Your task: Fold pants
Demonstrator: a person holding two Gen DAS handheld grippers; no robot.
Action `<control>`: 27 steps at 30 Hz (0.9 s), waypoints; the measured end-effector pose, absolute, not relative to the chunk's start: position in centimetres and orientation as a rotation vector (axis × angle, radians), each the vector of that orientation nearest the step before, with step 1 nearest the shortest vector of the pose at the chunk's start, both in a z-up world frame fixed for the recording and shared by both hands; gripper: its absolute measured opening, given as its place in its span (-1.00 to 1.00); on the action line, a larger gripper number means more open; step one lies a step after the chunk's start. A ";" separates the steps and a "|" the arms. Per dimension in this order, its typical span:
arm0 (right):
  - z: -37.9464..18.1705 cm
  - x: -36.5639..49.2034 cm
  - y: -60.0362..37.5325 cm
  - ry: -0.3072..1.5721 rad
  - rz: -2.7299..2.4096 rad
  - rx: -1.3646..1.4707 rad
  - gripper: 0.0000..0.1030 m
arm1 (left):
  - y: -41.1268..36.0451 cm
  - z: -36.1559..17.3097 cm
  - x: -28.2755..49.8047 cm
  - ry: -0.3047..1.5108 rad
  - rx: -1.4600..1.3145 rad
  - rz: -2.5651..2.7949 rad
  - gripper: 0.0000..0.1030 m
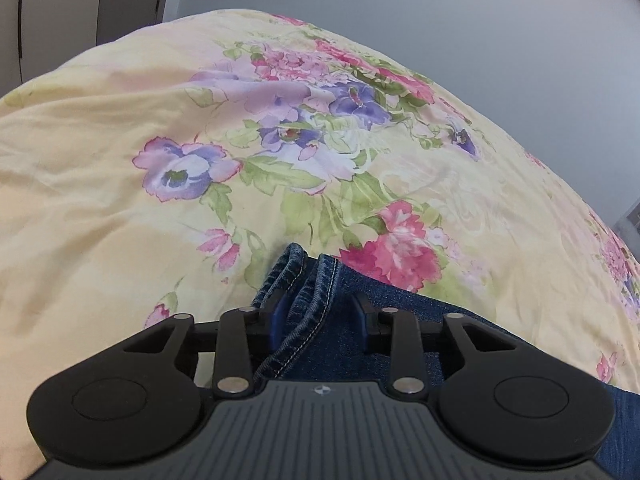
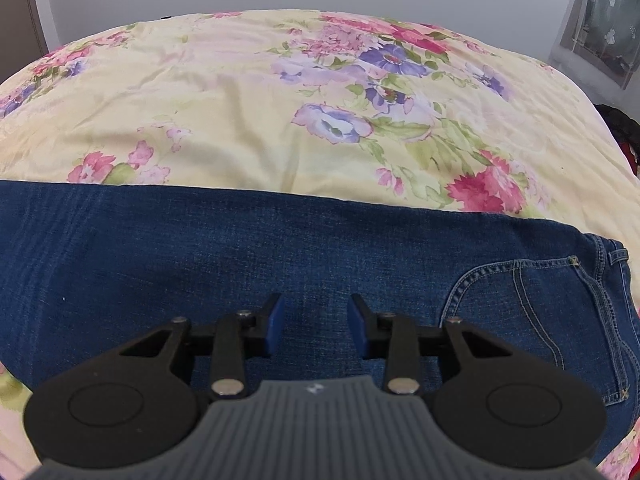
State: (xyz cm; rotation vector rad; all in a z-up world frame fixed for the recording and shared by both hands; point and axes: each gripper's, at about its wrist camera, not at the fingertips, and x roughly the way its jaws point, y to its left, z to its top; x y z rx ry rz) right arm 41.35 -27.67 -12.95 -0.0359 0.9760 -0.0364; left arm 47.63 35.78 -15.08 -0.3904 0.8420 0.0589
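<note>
Dark blue jeans (image 2: 280, 248) lie flat across the floral bedspread, with the waist and a stitched back pocket (image 2: 532, 312) at the right. In the left wrist view the leg hem (image 1: 298, 280) bunches up between the fingers of my left gripper (image 1: 318, 316). The left pad (image 1: 279, 320) touches the hem's folds, while the right pad rests over flat denim without pinching it. My right gripper (image 2: 316, 324) hovers over the middle of the jeans, open, with only flat denim below its pads.
The yellow floral bedspread (image 1: 120, 220) is wrinkled and stretches far beyond the jeans. A grey wall rises behind the bed. A wardrobe (image 1: 60, 4) stands at the far left and a curtained window (image 2: 600, 20) at the far right.
</note>
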 end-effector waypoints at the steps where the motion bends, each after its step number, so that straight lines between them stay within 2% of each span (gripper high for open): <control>1: -12.9 41.2 -27.2 0.973 -0.028 -0.056 -0.38 | 35.6 -15.0 47.5 0.836 -0.385 0.067 -0.82; 7: -12.7 40.3 -26.4 0.932 -0.045 -0.132 -0.37 | 33.4 -11.1 45.8 0.723 -0.208 0.111 -0.86; 10: -12.6 40.1 -27.1 0.924 -0.069 -0.107 -0.37 | 32.8 -10.1 46.5 0.746 -0.109 0.159 -0.86; 17: -12.3 39.3 -28.0 0.915 -0.084 -0.091 -0.37 | 34.2 -13.1 47.8 0.784 -0.173 0.163 -0.85; 18: -12.4 39.2 -28.2 0.919 -0.087 -0.087 -0.37 | 34.5 -13.4 47.6 0.781 -0.180 0.172 -0.66; 19: -12.6 39.1 -28.4 0.924 -0.090 -0.080 -0.37 | 34.9 -13.5 47.4 0.778 -0.189 0.194 -0.32; 21: -12.9 38.9 -28.9 0.936 -0.093 -0.064 -0.37 | 36.1 -12.8 46.6 0.768 -0.239 0.234 0.07; 24: -13.3 38.4 -29.4 0.941 -0.094 -0.047 -0.37 | 37.4 -10.9 44.3 0.745 -0.271 0.261 0.10; 27: -13.3 37.6 -29.2 0.940 -0.076 -0.004 -0.37 | 38.8 -9.9 41.3 0.759 -0.431 0.261 0.20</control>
